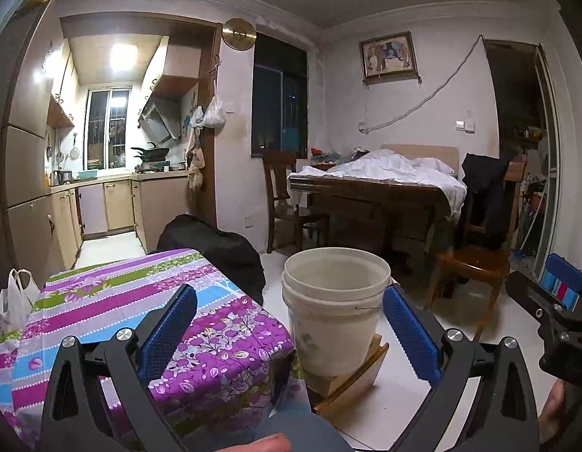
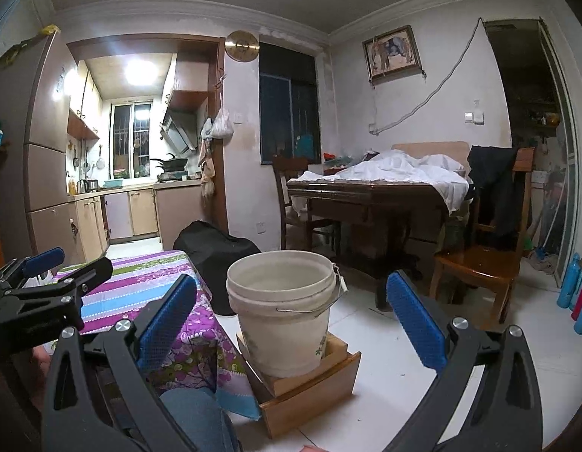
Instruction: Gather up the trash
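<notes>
A white plastic bucket (image 1: 334, 310) stands upright on a low wooden box (image 1: 351, 380) on the floor, beside a table with a purple floral cloth (image 1: 113, 309). It also shows in the right wrist view (image 2: 283, 309). My left gripper (image 1: 291, 324) is open and empty, held in the air in front of the bucket and the table corner. My right gripper (image 2: 291, 316) is open and empty, held in front of the bucket. No trash item shows on the cloth or the floor. The bucket's inside looks empty where visible.
A white plastic bag (image 1: 14, 301) sits at the table's left end. A black bag (image 2: 211, 248) lies on the floor behind the table. A dark wooden table with white sheets (image 2: 385, 184) and wooden chairs (image 2: 479, 263) stand on the right. White tiled floor (image 2: 385, 358) surrounds the bucket.
</notes>
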Motion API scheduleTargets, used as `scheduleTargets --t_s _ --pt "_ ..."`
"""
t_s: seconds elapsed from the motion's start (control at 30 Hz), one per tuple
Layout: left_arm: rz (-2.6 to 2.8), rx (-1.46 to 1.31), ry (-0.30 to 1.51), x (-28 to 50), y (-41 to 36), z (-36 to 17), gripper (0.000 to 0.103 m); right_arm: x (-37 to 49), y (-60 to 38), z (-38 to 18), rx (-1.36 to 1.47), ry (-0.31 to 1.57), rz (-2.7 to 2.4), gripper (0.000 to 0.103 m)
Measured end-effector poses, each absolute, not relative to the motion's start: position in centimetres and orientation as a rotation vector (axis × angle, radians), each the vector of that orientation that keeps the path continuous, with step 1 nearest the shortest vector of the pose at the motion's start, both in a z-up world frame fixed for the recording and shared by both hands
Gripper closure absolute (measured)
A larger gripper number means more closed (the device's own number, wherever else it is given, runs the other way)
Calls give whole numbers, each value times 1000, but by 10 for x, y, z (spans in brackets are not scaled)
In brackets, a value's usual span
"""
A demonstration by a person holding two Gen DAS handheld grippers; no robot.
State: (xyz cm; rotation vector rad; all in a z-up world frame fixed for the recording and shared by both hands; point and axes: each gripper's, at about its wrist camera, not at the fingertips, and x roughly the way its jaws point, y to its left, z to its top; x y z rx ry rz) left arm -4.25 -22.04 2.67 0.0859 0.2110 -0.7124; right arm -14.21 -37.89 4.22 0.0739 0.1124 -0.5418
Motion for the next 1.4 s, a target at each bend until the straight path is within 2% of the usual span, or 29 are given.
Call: scheduleTargets --t_s 1.4 --pt "-739 97 212 -41 -213 24 5 -143 -377 46 61 118 -521 5"
